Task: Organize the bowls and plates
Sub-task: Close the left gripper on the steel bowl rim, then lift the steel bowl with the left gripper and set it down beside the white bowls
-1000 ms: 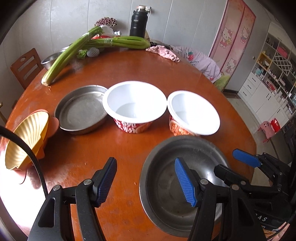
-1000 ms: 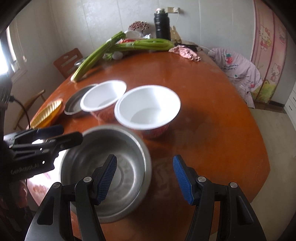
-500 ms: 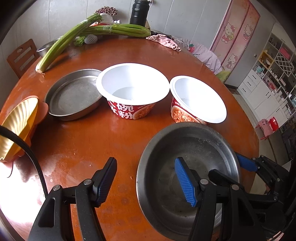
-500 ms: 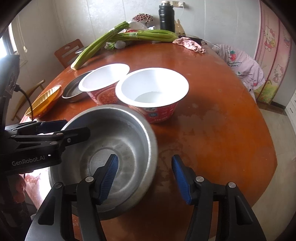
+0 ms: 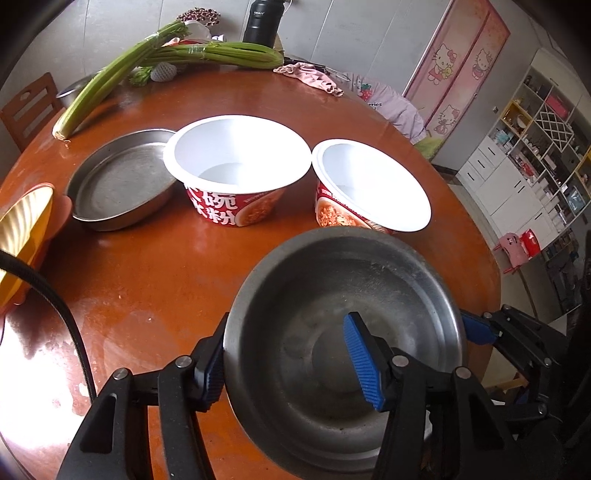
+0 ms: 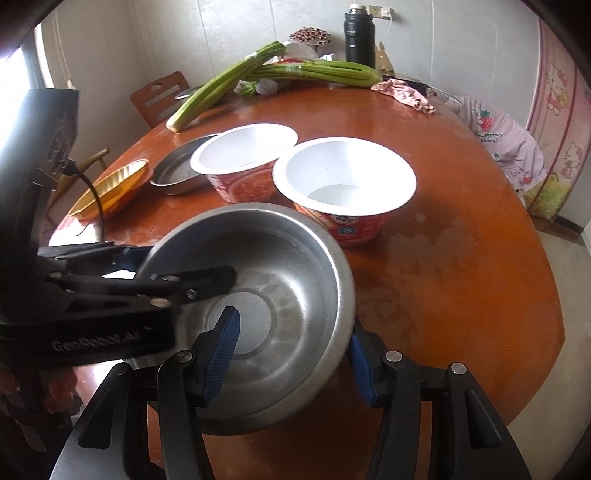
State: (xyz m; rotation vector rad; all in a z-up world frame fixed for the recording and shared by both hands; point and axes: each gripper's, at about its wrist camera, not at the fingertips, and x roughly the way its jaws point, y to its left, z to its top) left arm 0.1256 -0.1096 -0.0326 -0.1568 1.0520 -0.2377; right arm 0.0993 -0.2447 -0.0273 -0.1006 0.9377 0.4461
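A steel bowl (image 5: 343, 295) (image 6: 280, 258) sits near the front of the round table. My left gripper (image 5: 288, 332) straddles its left rim, one finger against the outer wall and the other well inside; its jaws are closing and stand open. My right gripper (image 6: 291, 325) straddles the opposite rim the same way, also closing, with its inner pad clear of the wall. Behind stand two white noodle cups (image 5: 236, 166) (image 5: 369, 184), a shallow steel plate (image 5: 118, 184) and a yellow shell-shaped dish (image 5: 22, 229) at the left edge.
Long celery stalks (image 5: 207, 55), a black flask (image 5: 264, 18) and a pink cloth (image 5: 310, 75) lie at the far side of the table (image 5: 147, 277). A wooden chair (image 6: 162, 96) stands beyond it. A black cable (image 5: 55, 302) crosses the left foreground.
Both grippers have moved in onto the steel bowl, so each now has a rim between its fingers. Both pairs of jaws have narrowed.
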